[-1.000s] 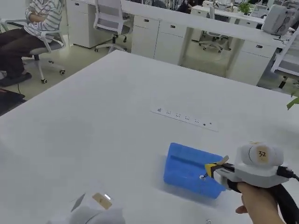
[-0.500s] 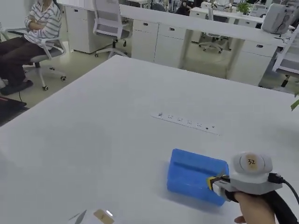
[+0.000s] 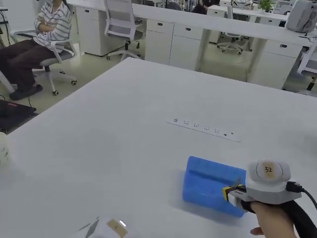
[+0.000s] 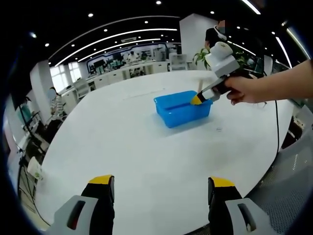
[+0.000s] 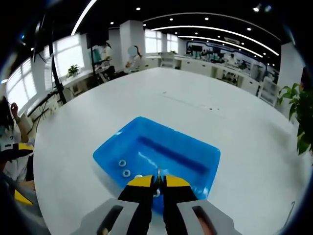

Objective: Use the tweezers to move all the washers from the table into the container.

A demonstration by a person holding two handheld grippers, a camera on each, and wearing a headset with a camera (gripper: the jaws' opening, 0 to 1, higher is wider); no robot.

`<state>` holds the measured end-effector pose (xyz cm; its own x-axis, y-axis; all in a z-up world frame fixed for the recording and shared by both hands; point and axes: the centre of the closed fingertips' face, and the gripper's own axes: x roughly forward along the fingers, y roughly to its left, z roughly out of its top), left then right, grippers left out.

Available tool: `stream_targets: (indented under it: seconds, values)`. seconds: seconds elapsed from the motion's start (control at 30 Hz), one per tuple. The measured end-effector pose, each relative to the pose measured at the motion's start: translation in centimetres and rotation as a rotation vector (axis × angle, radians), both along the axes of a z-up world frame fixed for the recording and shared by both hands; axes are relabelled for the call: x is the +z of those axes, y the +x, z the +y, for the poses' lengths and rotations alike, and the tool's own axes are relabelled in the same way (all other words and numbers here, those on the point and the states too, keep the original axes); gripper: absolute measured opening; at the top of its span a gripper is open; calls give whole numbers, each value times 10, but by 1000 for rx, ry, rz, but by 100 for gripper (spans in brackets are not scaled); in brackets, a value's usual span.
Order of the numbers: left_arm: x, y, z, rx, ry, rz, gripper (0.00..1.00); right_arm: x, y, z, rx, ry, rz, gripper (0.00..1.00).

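Right gripper (image 5: 159, 182), jaws clamped on tweezers (image 5: 158, 172), has drawn back to the blue container's (image 5: 195, 152) lower-right edge in the head view. Delivery apparently done, washers (image 5: 122, 163) inside. Left gripper's (image 4: 160, 196) jaws wide, empty.

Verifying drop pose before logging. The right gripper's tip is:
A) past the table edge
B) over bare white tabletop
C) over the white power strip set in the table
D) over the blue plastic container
D: in the right gripper view, the right gripper, jaws closed on the thin metal tweezers, sits over the near wall of the blue plastic container, with small metal washers inside.
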<state>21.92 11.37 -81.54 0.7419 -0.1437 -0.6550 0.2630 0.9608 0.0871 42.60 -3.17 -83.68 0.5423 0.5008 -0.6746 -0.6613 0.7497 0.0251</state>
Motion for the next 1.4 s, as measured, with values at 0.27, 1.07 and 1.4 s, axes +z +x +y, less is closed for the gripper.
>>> stream_targets:
  seconds: [0.27, 1.07, 1.4]
  values:
    - [0, 0, 0, 1, 0, -1, 79, 18, 4, -1, -3, 6, -45, 3]
    - [6, 1, 1, 2, 3, -29, 79, 76, -41, -23, 62, 148, -79, 4]
    - [6, 0, 0, -3, 2, -24, 79, 50, -63, -30, 85, 155, 9, 4]
